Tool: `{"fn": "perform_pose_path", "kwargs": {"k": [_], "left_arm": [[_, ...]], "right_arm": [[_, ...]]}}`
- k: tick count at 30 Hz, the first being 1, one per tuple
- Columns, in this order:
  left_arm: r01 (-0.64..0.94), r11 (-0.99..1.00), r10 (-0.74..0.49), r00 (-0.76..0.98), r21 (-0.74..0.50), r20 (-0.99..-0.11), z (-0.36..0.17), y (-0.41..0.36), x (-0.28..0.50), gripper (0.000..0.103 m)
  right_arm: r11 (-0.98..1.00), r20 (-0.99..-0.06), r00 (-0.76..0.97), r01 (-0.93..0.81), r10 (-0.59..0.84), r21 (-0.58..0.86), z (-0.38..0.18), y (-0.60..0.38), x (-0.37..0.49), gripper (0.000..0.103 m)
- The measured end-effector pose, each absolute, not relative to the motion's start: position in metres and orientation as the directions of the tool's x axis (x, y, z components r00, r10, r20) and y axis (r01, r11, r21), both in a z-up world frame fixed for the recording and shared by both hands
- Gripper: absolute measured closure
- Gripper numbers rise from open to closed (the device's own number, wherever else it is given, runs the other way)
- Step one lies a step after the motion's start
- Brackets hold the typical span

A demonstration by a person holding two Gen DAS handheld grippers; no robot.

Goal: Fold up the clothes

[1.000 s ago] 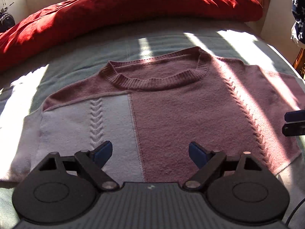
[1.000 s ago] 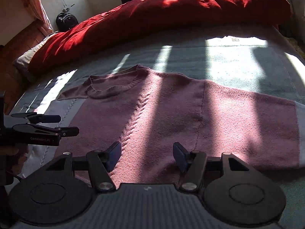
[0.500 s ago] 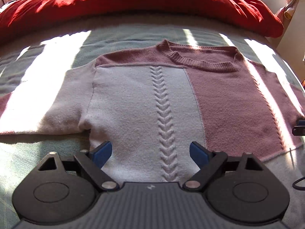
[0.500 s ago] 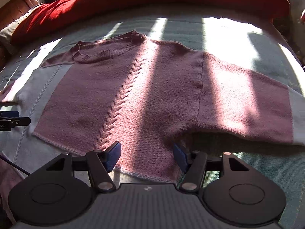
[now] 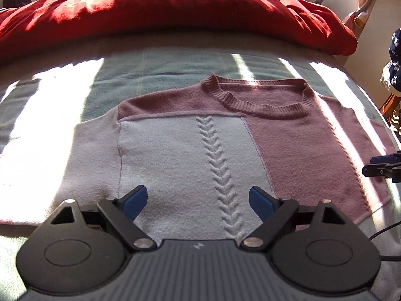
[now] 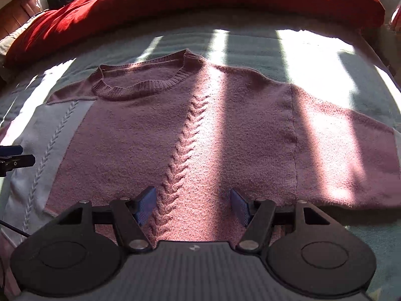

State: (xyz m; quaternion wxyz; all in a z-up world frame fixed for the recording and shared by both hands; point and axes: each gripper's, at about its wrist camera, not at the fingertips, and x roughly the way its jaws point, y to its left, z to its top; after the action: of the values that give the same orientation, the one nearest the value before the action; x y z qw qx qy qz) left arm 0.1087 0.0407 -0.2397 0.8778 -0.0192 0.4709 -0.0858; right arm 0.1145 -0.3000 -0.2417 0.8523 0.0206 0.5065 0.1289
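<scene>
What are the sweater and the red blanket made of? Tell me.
Sweater: soft knitted yarn, probably wool or acrylic, matte and fuzzy, with raised cable braids and a ribbed collar. Red blanket: woven cloth over puffy filling, probably cotton, matte and creased.

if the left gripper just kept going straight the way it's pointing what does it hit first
Most likely the sweater, on its pale panel beside the braided cable rib. The left gripper is open, angled down at the fabric, with nothing else in between. How far off it is can't be judged.
</scene>
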Motion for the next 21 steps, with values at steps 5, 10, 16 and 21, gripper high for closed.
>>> {"fn": "perform_pose_path", "kwargs": {"k": [5, 10, 16, 21], "left_arm": [[0.17, 0.971, -0.238, 0.575, -0.17, -0.783, -0.24, 0.025, 0.171, 0.015], [0.281, 0.94, -0.327, 0.591, -0.192, -0.738, -0.253, 0.0, 0.205, 0.015], [0.274, 0.953, -0.273, 0.586, -0.131, -0.763, -0.29, -0.003, 0.23, 0.015], [0.262, 0.952, -0.29, 0.599, -0.16, -0.746, -0.297, -0.001, 0.253, 0.008]], "right_arm": [[0.965, -0.815, 0.532, -0.234, 0.229, 0.119, -0.232, -0.286, 0.157, 0.031], [0.955, -0.774, 0.577, -0.267, 0.263, 0.126, -0.245, -0.267, 0.205, 0.03], [0.957, -0.77, 0.583, -0.261, 0.258, 0.123, -0.274, -0.259, 0.23, 0.022], [0.956, -0.756, 0.599, -0.264, 0.265, 0.127, -0.281, -0.259, 0.243, 0.013]]}}
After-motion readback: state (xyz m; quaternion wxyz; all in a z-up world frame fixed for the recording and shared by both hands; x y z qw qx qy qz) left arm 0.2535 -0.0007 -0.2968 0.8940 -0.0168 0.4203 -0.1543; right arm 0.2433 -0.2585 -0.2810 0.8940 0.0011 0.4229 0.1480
